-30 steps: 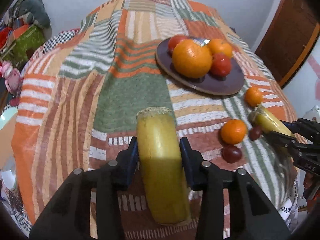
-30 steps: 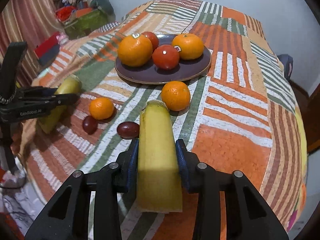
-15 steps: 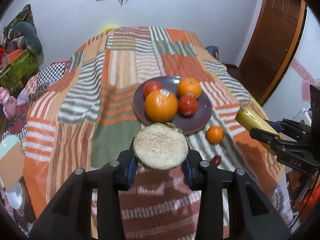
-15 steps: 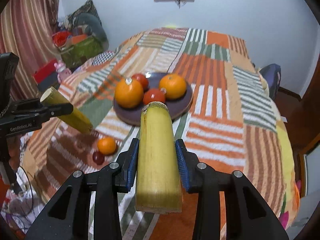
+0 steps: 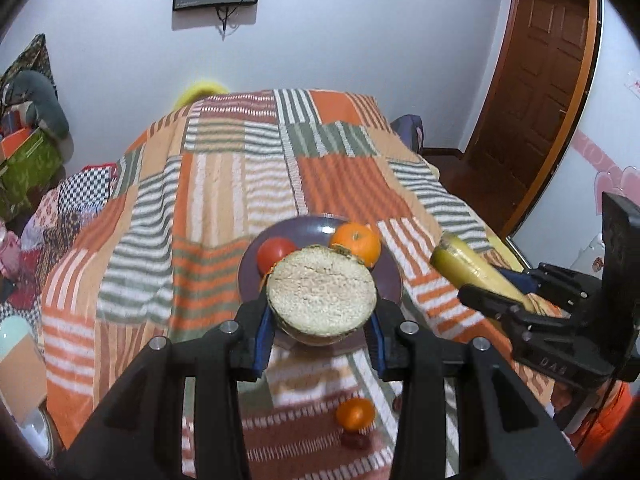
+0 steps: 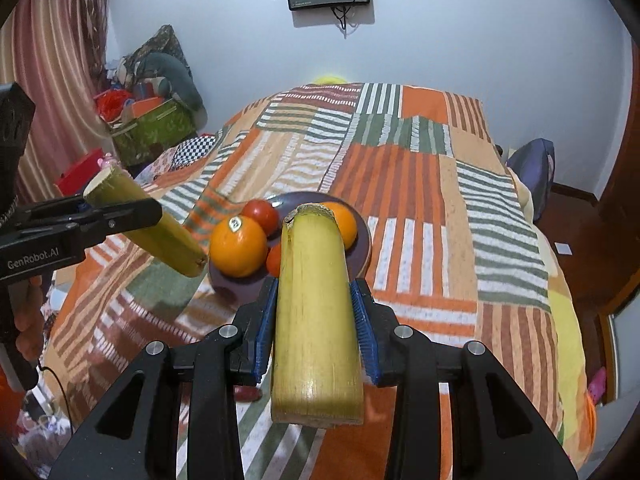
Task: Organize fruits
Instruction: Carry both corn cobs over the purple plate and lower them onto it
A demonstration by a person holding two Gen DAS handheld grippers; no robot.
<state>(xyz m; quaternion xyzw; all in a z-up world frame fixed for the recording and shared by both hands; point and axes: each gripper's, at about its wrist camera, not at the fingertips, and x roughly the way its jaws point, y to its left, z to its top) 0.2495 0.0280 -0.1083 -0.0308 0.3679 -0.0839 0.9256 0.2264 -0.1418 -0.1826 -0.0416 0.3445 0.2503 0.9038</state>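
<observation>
My left gripper (image 5: 321,330) is shut on a yellow-green cane piece (image 5: 321,298), its pale cut end facing the camera, held high above the bed. My right gripper (image 6: 316,330) is shut on a second cane piece (image 6: 314,312), also lifted. Each shows in the other's view: the right gripper (image 5: 486,300) with its cane piece (image 5: 472,268), the left gripper (image 6: 120,216) with its cane piece (image 6: 160,232). A dark purple plate (image 5: 386,280) (image 6: 360,248) holds a big orange (image 6: 238,246), a second orange (image 5: 355,241) and tomatoes (image 5: 276,254).
A small orange (image 5: 355,414) and a dark plum (image 5: 356,440) lie on the patchwork bedspread (image 5: 224,208) near the front edge. A brown door (image 5: 536,92) stands right. Boxes and clutter (image 6: 152,124) sit left of the bed. A bag (image 6: 530,168) lies at the far right.
Both grippers have risen from the bedspread with their cane pieces and tilted up; the plate and loose fruit now sit farther below. The left cane piece now points end-on at the camera.
</observation>
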